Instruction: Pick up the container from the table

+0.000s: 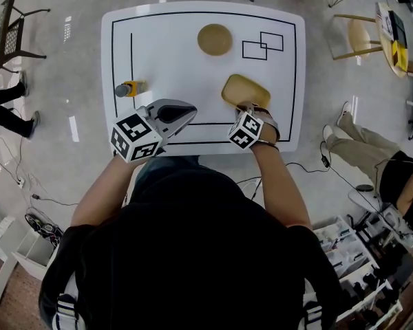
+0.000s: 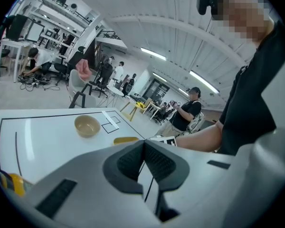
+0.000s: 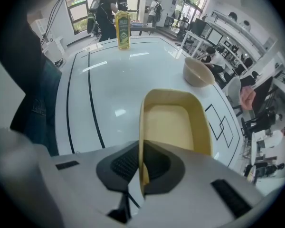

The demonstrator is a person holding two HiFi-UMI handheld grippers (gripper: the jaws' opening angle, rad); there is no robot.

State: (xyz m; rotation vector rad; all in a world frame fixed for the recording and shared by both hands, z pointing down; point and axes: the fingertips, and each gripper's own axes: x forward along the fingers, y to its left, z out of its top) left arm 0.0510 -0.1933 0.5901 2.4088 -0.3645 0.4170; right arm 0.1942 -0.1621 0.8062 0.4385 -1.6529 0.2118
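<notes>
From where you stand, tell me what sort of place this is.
Probably a robotics lab or open-plan workshop: a white table marked with black lines, desks with monitors in rows, and a person working at a station under a high ceiling.

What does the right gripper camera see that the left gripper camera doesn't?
Only the right gripper view shows the right gripper shut on the near wall of the yellow rectangular plastic container, and its empty inside. Only the left gripper view shows the left gripper, shut with nothing in it, and the person's forearm. Both show the round tan bowl and the white table with black lines.
</notes>
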